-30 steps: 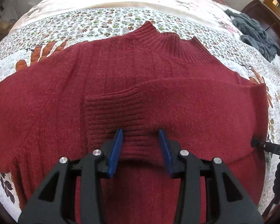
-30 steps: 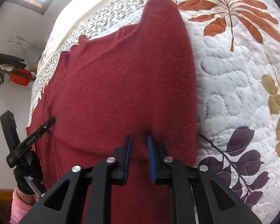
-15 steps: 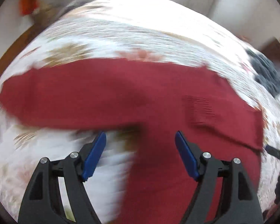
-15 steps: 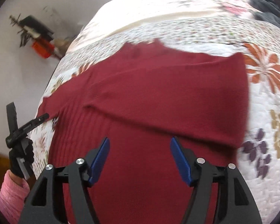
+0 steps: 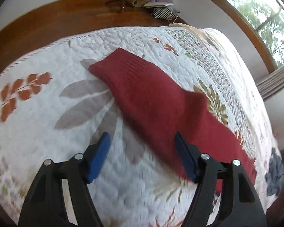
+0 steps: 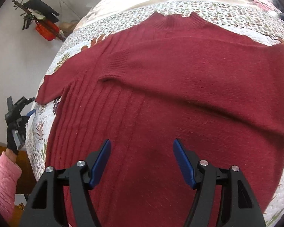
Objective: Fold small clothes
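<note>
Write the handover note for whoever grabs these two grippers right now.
Left gripper: open, empty, above the quilt beside the outstretched sleeve.
Right gripper: open, empty, over the lower body of the red sweater.
Sweater lies flat on the bed, collar at the far edge.
Done: one sleeve is folded across the chest, its cuff lying on the body.
Left: the other sleeve lies out sideways on the quilt; likely fold it in next, then fold the body up.
</note>
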Tool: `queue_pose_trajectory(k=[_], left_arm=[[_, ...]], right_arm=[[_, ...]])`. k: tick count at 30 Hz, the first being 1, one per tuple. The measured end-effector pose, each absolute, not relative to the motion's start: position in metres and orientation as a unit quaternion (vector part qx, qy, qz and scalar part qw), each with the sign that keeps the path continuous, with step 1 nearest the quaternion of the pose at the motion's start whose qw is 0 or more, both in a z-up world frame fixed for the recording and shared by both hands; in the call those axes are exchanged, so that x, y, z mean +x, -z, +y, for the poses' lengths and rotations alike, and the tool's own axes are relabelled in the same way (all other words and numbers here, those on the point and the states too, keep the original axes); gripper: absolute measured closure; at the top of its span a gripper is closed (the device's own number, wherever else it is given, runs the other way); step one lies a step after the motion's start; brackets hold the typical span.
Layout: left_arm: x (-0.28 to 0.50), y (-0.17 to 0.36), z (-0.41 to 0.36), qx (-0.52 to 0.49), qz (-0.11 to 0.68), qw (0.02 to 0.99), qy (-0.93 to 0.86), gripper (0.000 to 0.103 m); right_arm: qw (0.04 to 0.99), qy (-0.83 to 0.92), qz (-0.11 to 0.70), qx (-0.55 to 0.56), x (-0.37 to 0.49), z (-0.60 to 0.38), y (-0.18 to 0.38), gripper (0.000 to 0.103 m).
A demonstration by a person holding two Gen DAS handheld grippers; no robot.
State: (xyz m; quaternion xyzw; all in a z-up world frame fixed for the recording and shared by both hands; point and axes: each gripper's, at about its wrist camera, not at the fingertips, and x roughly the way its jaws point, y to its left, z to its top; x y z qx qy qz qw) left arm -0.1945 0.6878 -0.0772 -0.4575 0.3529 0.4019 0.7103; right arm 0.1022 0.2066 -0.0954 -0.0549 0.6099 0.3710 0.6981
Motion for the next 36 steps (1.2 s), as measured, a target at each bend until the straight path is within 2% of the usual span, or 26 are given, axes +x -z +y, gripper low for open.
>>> queue_pose_trajectory(k=[6,8,13,14,26,36], left_arm=[[-0.192,0.096,0.715,-0.491,0.313,0.703,-0.408,0.043],[-0.189,0.099,0.721,-0.489,0.303,0.709,-0.408,0.052],[-0.179,0.103,0.737,-0.486,0.302,0.708,-0.414,0.096],[-0.178,0.1,0.738,-0.479,0.303,0.71,-0.418,0.097],[-0.116,0.012,0.658,-0.32,0.283,0.836,-0.345,0.098],[-0.025,0.0,0.579,-0.314,0.291,0.876,-0.223,0.098]], right_arm=[[0.701,-0.363,0.611,-0.069,0.099,0.211,0.097,0.035],[0.7,-0.359,0.612,-0.073,0.098,0.215,0.099,0.035],[0.701,-0.352,0.615,-0.08,0.099,0.217,0.102,0.035],[0.701,-0.351,0.615,-0.081,0.098,0.217,0.103,0.035],[0.705,-0.349,0.613,-0.076,0.099,0.207,0.098,0.035],[0.712,-0.345,0.608,-0.066,0.104,0.185,0.091,0.035]])
